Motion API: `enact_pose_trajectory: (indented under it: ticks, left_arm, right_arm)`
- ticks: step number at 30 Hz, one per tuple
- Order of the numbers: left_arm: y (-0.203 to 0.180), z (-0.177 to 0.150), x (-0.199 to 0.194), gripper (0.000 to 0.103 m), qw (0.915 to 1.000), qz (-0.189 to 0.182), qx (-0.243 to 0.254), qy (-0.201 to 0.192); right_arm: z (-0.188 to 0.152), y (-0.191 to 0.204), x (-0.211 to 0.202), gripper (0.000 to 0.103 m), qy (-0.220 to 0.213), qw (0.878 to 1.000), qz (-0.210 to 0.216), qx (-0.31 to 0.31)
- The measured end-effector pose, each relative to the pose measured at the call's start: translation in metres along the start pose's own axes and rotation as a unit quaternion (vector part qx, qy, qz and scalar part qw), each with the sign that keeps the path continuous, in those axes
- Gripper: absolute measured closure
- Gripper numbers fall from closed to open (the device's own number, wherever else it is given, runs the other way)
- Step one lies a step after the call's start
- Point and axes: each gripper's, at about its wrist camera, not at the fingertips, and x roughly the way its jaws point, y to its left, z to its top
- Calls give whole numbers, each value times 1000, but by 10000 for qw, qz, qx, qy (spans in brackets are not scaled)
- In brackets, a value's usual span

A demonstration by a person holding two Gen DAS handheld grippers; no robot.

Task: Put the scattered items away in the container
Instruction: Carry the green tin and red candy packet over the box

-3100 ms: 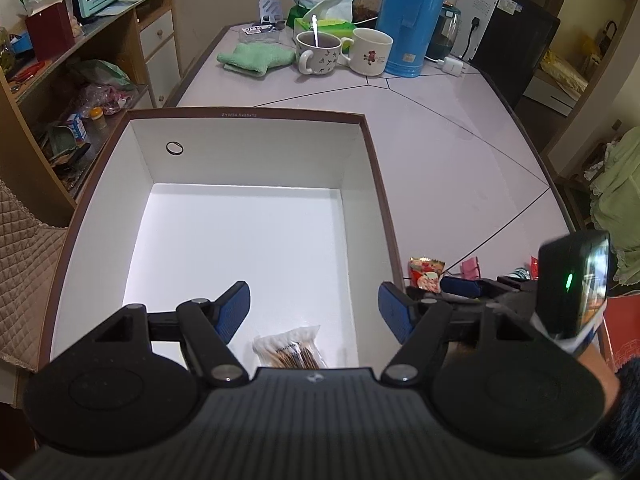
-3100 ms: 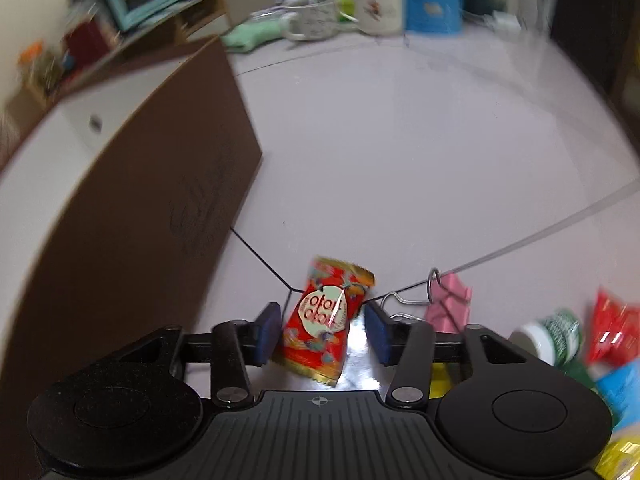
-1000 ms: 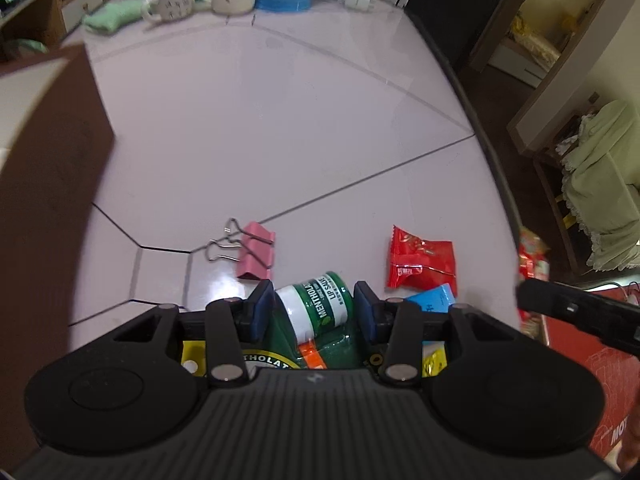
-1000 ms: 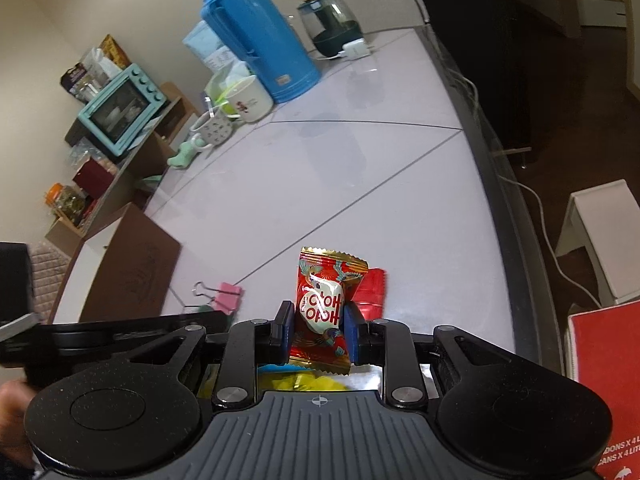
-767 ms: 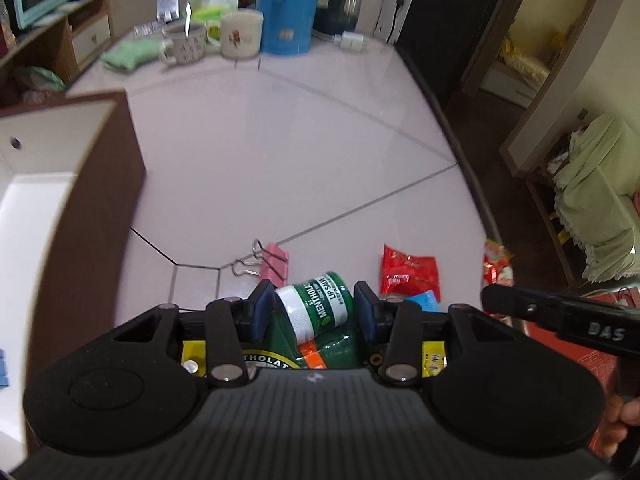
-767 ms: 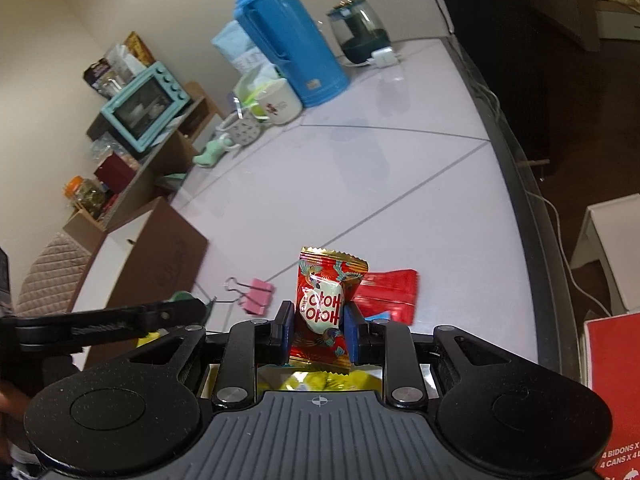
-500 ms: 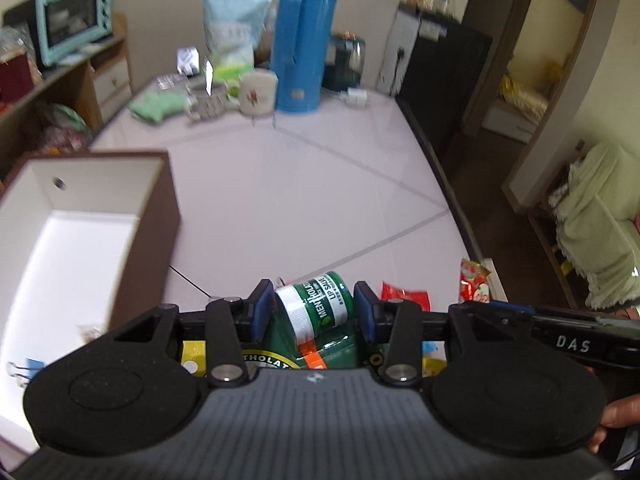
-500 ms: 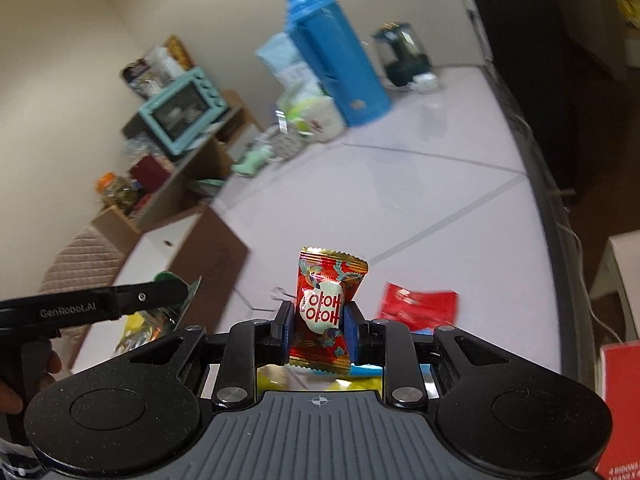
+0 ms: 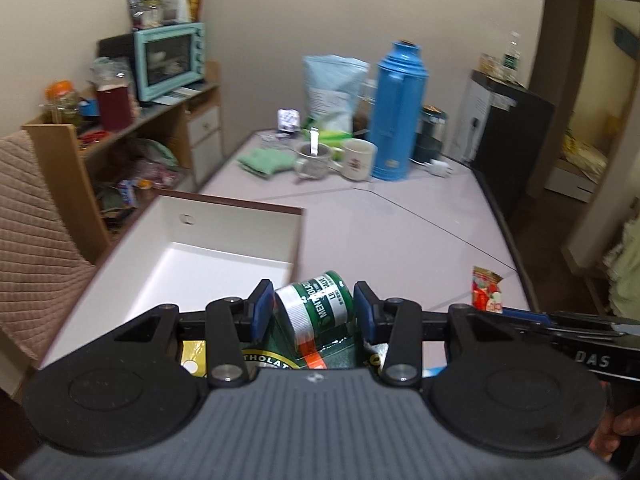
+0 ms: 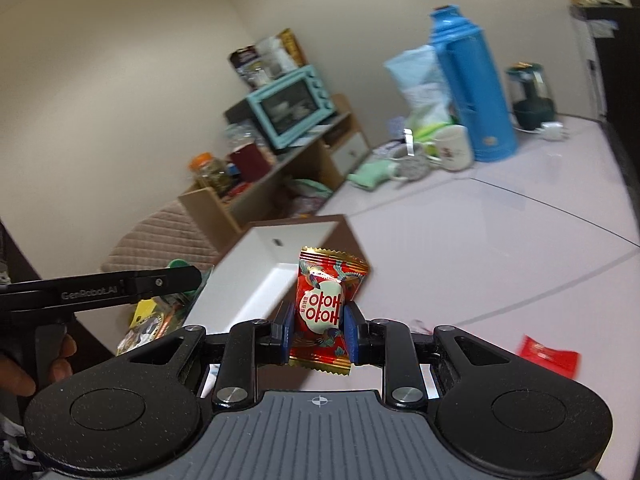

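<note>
Green and white lip balm pack is clamped between the blue pads of the left gripper. It's a blister card; the little tub on it lies on its side, long axis tilted up and to the right, lid end toward the left pad. Lower half of the card is cut off behind the gripper body, so only bits of yellow and orange print show. It hangs just off the near right corner of the white box, brown on the outside, which sits on the pale table. Box floor looks bare where visible, but the near part is hidden by the gripper.

Right of the box, the red candy is pinched at its middle by the right gripper, standing upright with the crimped ends pointing up and down, Korean lettering facing the camera. It's above the table, beside the box's right wall. Further right, a red sachet lies flat on the table, blurry, can't read it. Blue thermos and mugs stand well beyond the box.
</note>
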Motion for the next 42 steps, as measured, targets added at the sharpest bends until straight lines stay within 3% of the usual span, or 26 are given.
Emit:
enact_pose_trajectory:
  ticks: [10,20,30,42]
  left_arm:
    - [74,18,8,65,10000,4,82,-43]
    - [136,26,55,65,9992,-183,262,241]
    - [170,23,117,65,9959,-408,435,680]
    - [184,5,162,64,9901,-480,499,1217]
  right_arm:
    - [17,58,58,78,-120,9998,70,-131]
    - [19,89,115,78,-56,9998,-208,12]
    - [20,93,143,78,-59,9978,-619,228]
    - [22,91,166,78,80,9958,-861,315]
